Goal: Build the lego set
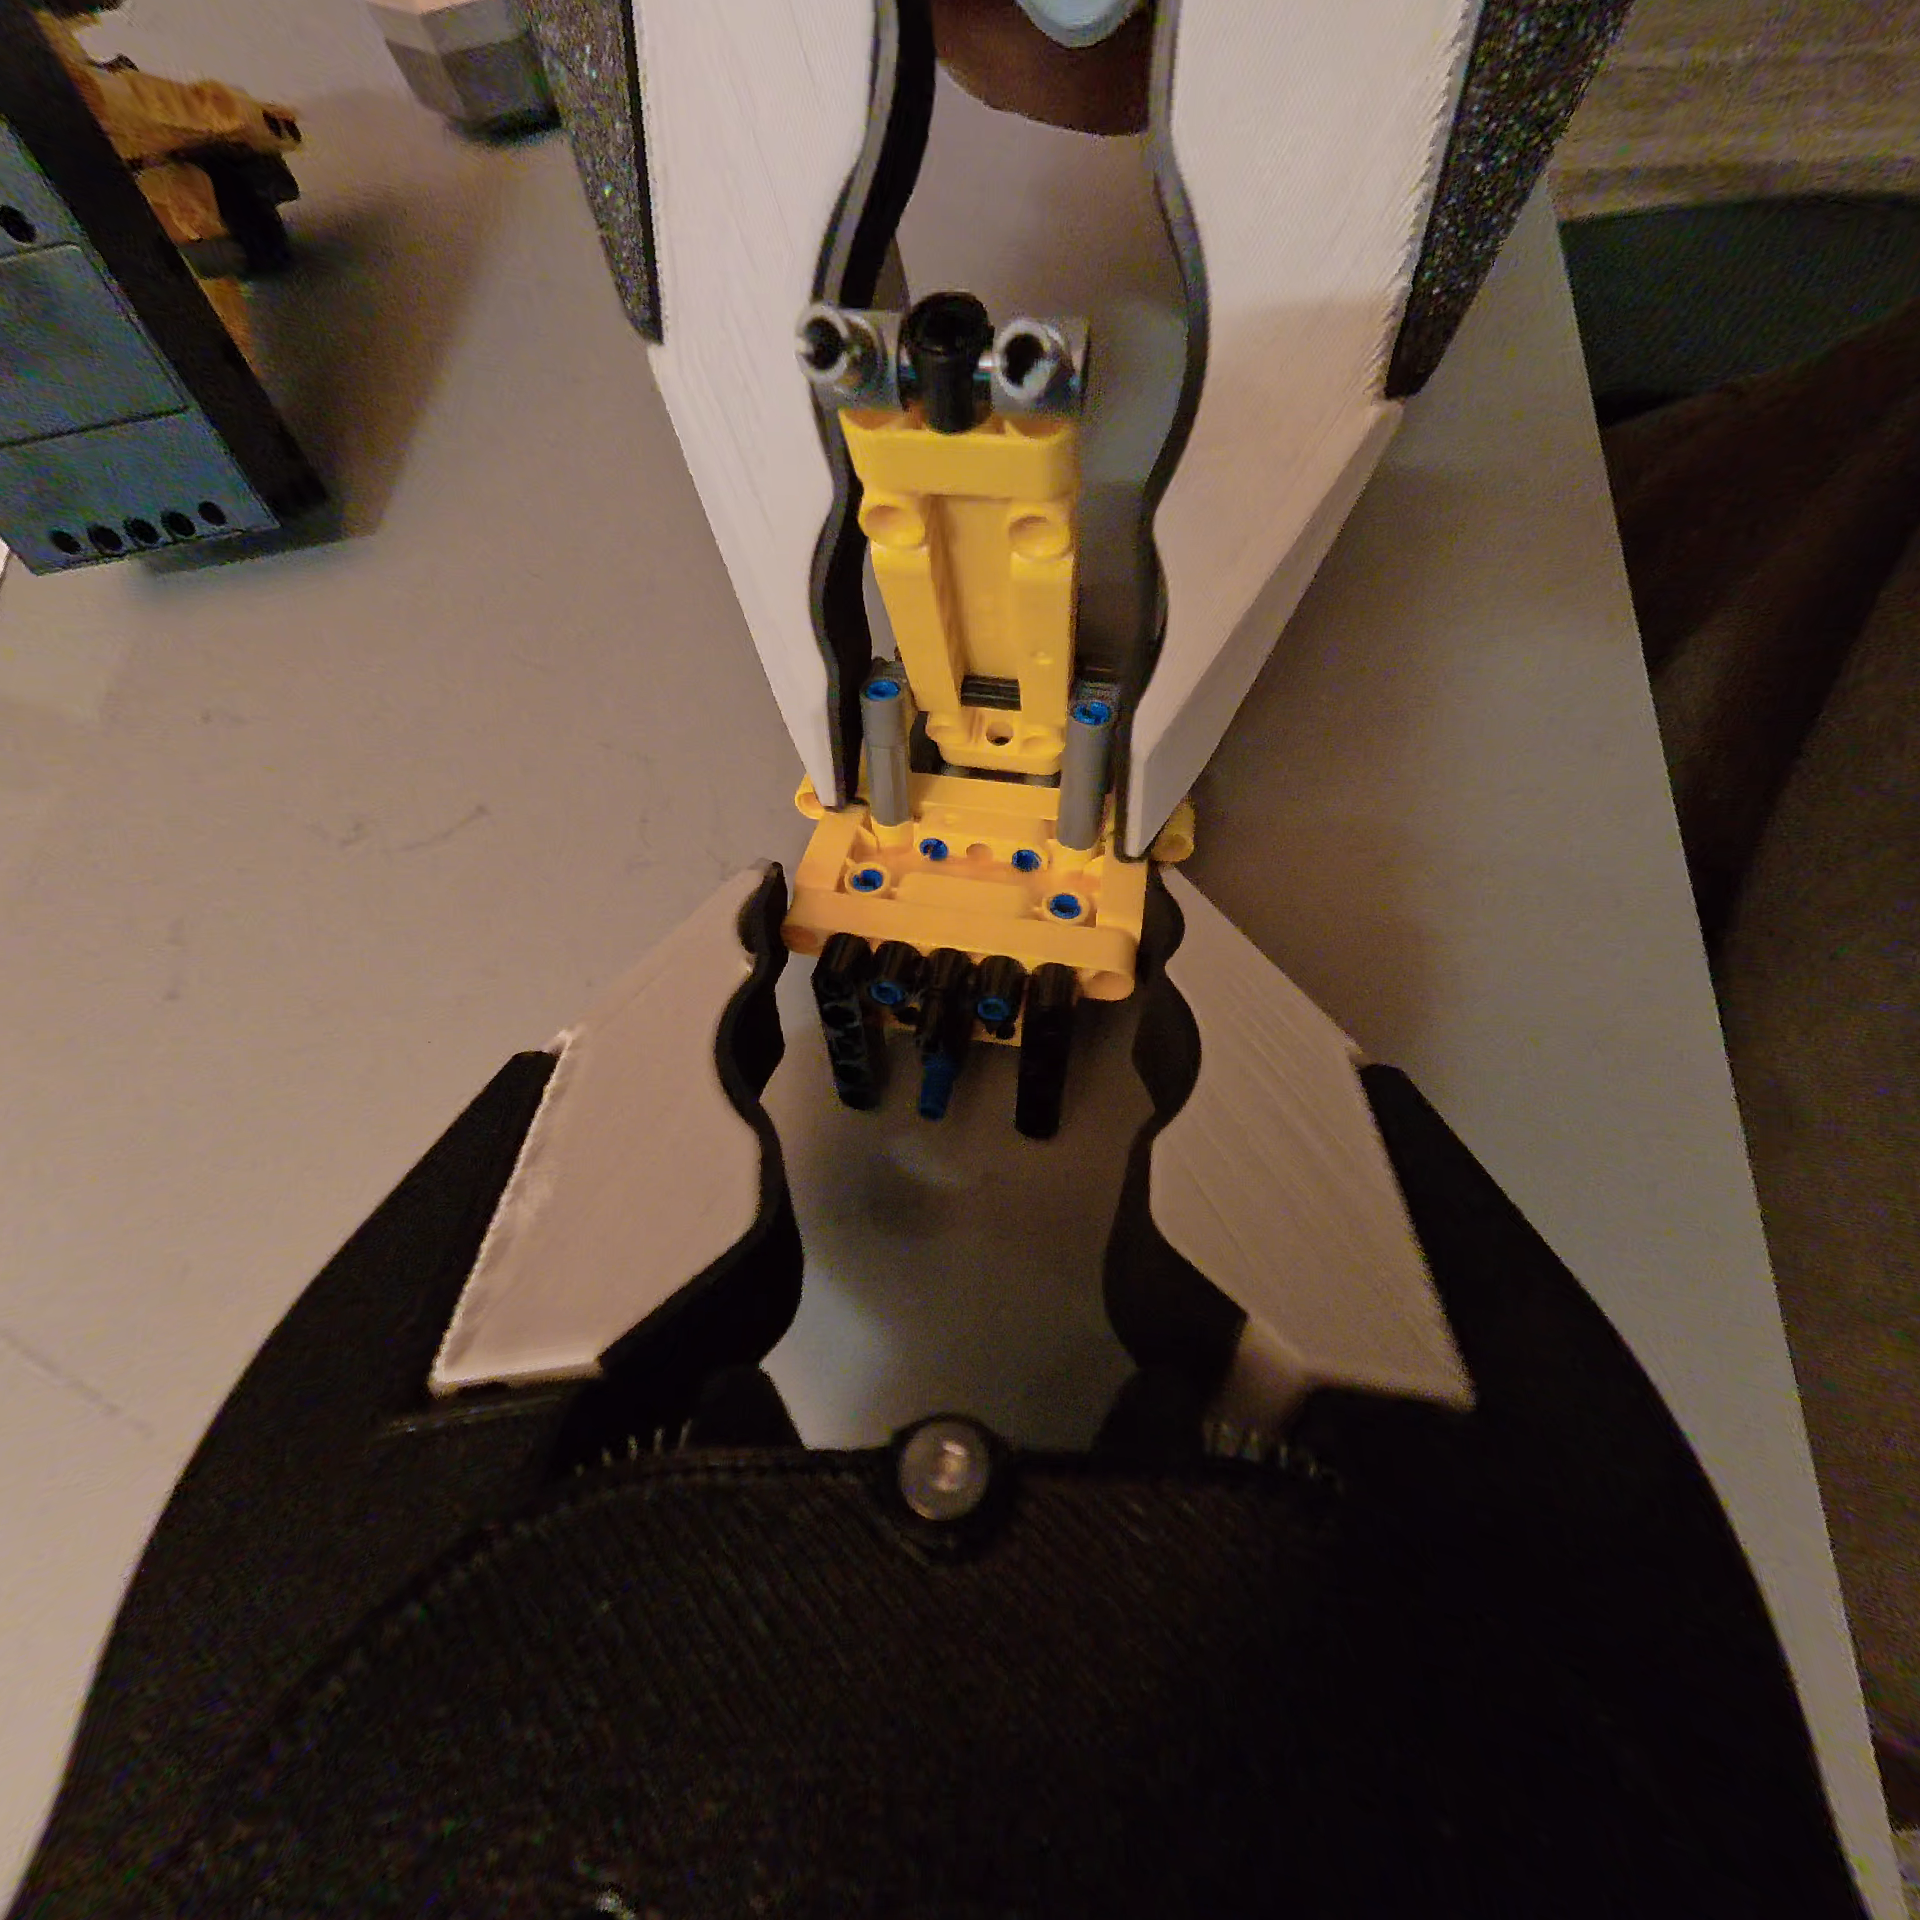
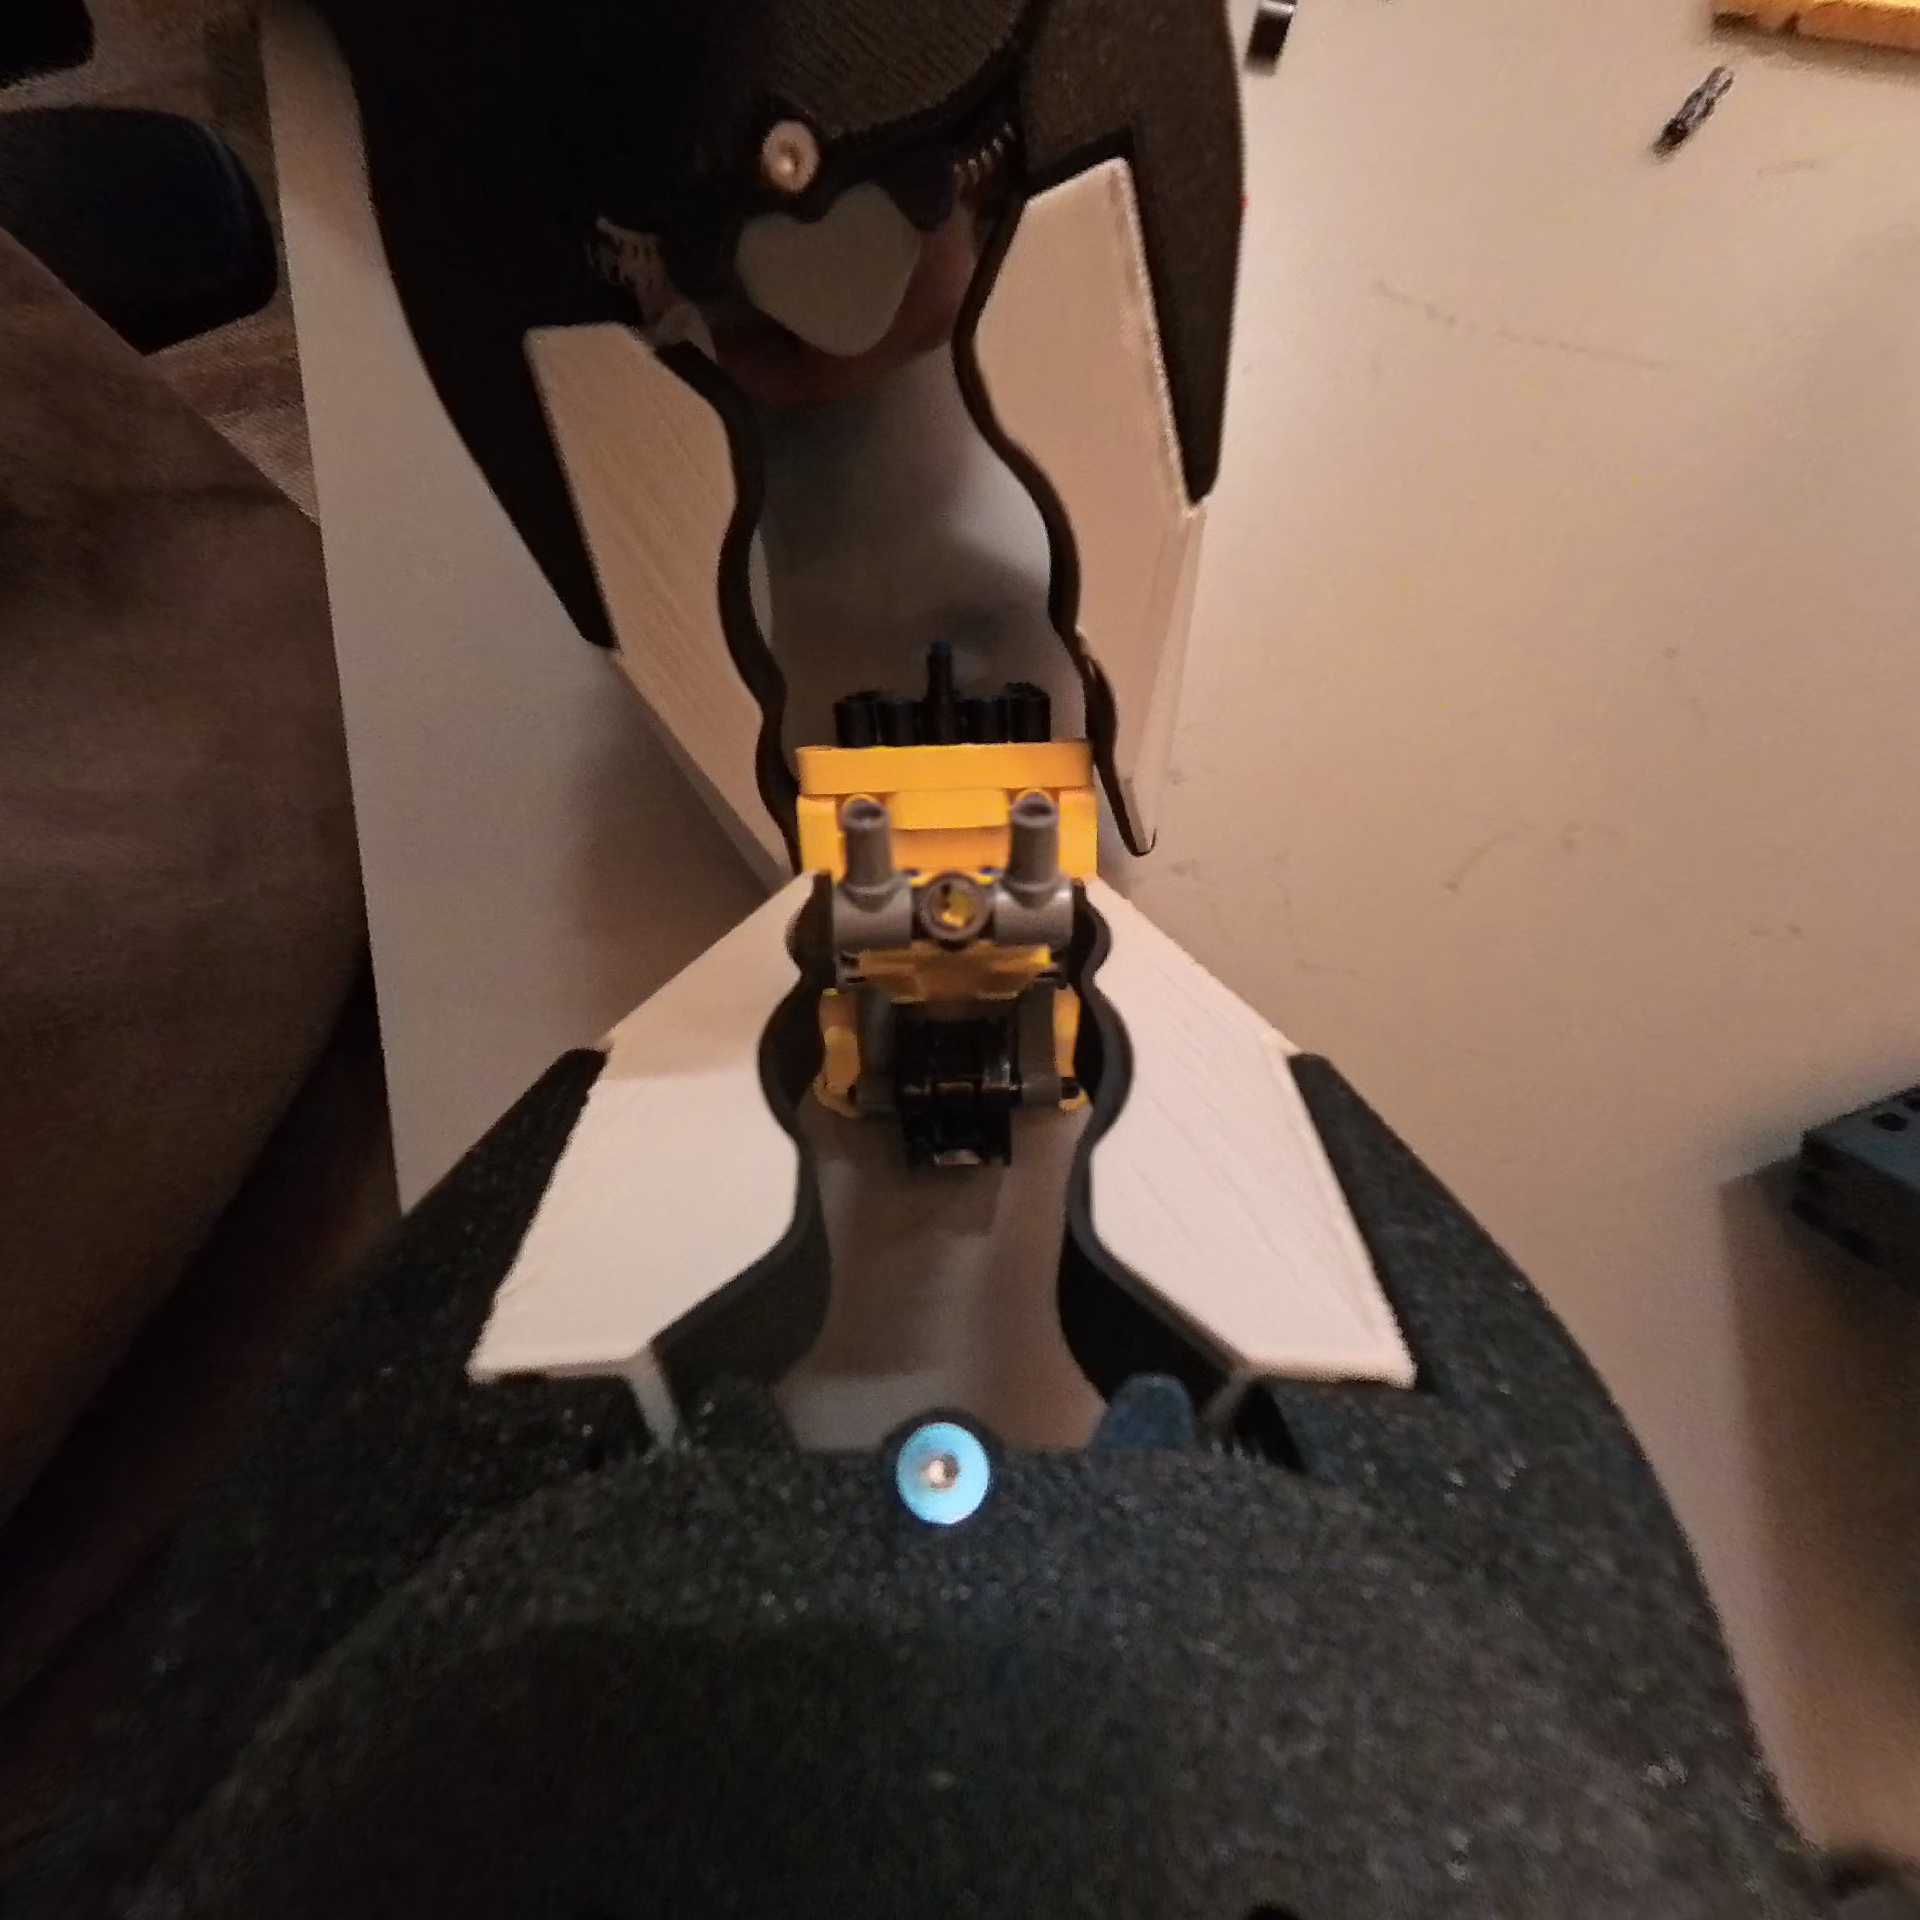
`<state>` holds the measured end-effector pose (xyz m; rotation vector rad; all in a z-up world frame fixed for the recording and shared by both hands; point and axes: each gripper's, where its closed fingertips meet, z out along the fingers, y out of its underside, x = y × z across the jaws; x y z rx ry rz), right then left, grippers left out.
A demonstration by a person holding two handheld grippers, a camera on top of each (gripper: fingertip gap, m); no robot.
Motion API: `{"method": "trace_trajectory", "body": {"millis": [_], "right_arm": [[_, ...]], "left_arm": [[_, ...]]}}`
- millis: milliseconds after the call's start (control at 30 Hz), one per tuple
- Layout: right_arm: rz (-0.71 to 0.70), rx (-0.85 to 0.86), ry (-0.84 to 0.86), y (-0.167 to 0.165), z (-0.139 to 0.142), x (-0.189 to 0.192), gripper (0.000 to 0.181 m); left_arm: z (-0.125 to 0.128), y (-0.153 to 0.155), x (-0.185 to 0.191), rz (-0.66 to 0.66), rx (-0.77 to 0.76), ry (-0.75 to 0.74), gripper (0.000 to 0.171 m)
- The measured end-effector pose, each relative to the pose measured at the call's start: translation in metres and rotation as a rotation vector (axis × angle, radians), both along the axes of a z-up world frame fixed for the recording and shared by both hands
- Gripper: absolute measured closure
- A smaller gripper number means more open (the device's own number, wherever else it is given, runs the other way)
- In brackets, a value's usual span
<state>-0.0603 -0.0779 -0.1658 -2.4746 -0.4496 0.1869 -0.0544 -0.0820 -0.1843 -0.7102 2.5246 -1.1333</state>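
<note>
Left wrist view: both tools [image 1: 961,914] [image 2: 951,935] grip yellow brick assy [image 1: 971,644]; grey box [image 1: 104,384] nearby.

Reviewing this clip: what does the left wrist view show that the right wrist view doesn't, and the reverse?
Left wrist view only: blue pins in the yellow frame, and a grey-blue holed box far left.

Right wrist view only: a small black loose part on the table, top right.

Both: the yellow brick assembly held between the two, left gripper and right gripper jaws closed on opposite ends.
</note>
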Motion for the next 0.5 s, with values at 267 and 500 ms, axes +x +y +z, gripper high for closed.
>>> {"method": "trace_trajectory", "body": {"millis": [267,500], "right_arm": [[-0.022,0.063,0.064,-0.006,0.010,-0.005,0.115],[-0.161,0.242,0.143,-0.005,0.043,0.027,0.113]], "left_arm": [[0.000,-0.001,-0.002,-0.014,0.015,-0.028,0.107],[0.001,0.015,0.008,0.025,0.050,-0.076,0.107]]}}
